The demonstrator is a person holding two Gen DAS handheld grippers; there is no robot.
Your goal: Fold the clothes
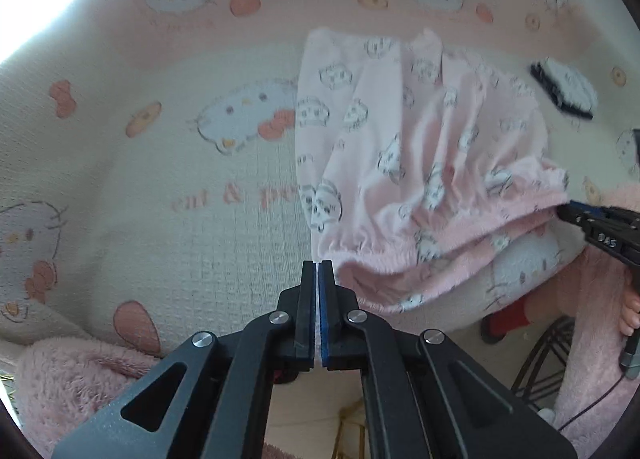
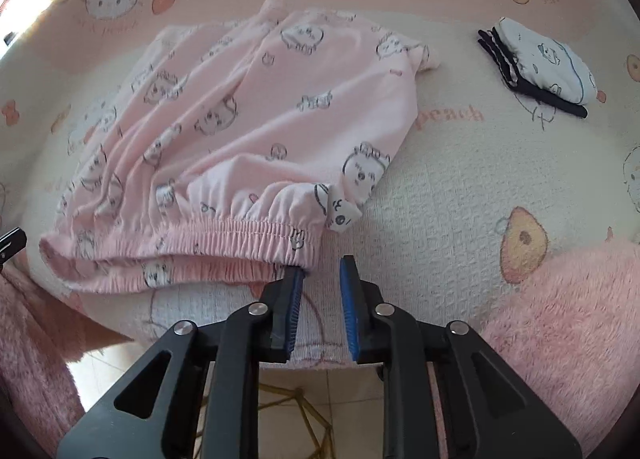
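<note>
Pink shorts (image 2: 256, 107) with a cat print lie flat on the bed, their gathered elastic waistband (image 2: 224, 239) toward me. My left gripper (image 1: 319, 264) is shut at the waistband's left corner, with a pale sliver of cloth between its pads. In the right wrist view the left gripper (image 2: 12, 239) shows only at the far left edge. My right gripper (image 2: 322, 265) stands open at the waistband's right corner. Its left pad touches the hem, and the gap between the pads holds nothing. The left wrist view shows the right gripper (image 1: 576, 211) at that same corner.
A folded white and dark garment (image 2: 536, 67) lies at the back right on the cartoon-cat bedspread (image 2: 460, 187). Fluffy pink blankets (image 2: 560, 319) sit at the bed's near edge on both sides. Below the edge are floor tiles and a gold wire frame (image 2: 296, 411).
</note>
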